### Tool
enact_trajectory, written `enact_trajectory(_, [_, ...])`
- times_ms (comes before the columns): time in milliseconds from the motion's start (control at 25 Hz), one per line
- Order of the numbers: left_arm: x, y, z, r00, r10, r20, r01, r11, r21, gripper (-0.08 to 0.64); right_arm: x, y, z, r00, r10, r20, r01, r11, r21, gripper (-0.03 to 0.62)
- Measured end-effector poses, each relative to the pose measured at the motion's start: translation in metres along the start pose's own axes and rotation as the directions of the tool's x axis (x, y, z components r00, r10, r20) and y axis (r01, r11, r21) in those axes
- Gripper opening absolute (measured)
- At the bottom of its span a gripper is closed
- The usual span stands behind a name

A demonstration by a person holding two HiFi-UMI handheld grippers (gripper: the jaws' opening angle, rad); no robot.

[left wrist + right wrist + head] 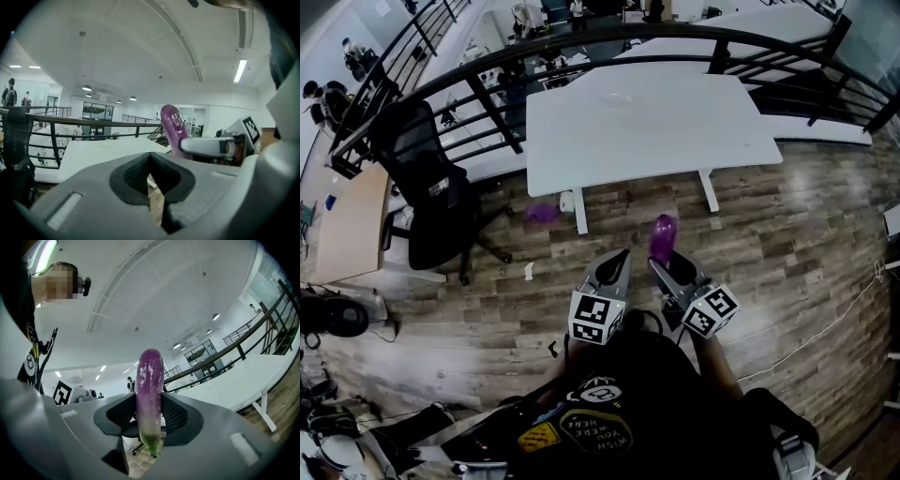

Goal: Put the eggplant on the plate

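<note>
White table (pixel 675 141) edge beyond eggplant (pixel 663 239)

Purple eggplant (pixel 149 399), white table (pixel 647 122)
A green tip is seen on the eggplant; the floor (pixel 806 234) is grained brown.

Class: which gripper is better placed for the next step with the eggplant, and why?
Right. The right gripper is closed on the eggplant, holding it upright in front of the white table. The left gripper is shut with nothing between its jaws, so it would probably need a handover first.
</note>
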State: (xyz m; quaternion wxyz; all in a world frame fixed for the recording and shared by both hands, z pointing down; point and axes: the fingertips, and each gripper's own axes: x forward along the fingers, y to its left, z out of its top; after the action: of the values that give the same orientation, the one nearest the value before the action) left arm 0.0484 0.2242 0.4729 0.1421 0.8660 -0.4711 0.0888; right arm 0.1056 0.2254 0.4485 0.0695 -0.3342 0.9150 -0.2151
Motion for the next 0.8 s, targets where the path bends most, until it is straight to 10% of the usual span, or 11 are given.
enact_trajectory(800, [0.063, 0.096, 0.047, 0.984, -0.167, 0.068, 0.173, 0.98, -0.1, 0.003, 0.118, -0.03, 0.011, 0.999, -0.016, -0.037, 0.016, 1.0, -0.011, 0.177])
